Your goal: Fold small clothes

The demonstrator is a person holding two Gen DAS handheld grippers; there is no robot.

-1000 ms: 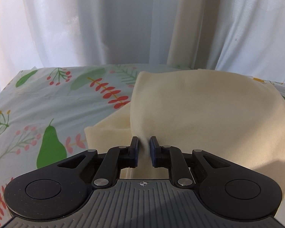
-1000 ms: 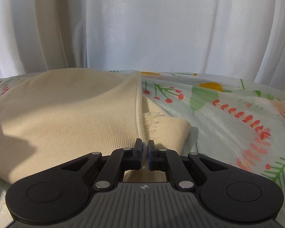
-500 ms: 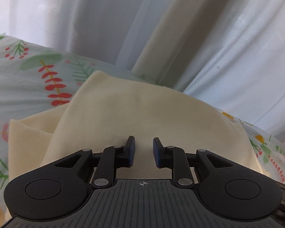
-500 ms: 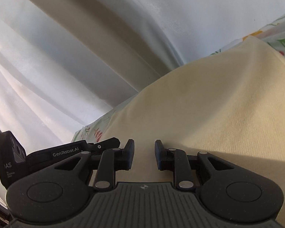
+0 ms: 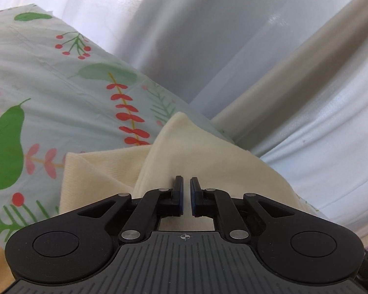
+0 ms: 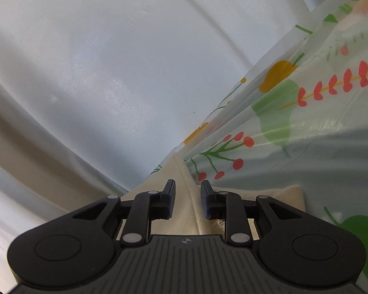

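Cream garment (image 5: 208, 161) lies folded on the floral-clothed tabletop (image 5: 49, 93), soft and floppy, likely to sag unless taken by a hemmed edge. Left claw (image 5: 186, 196) sits nearly pressed together over the fabric, whether pinching it, I cannot tell. Right claw (image 6: 187, 202) is spread astride the seam.

Beyond my black fingers (image 5: 177, 191): plain cream garment (image 5: 208, 156); pale tablecloth (image 5: 49, 85) printed with green leaves, red berries; white curtain (image 6: 110, 61).
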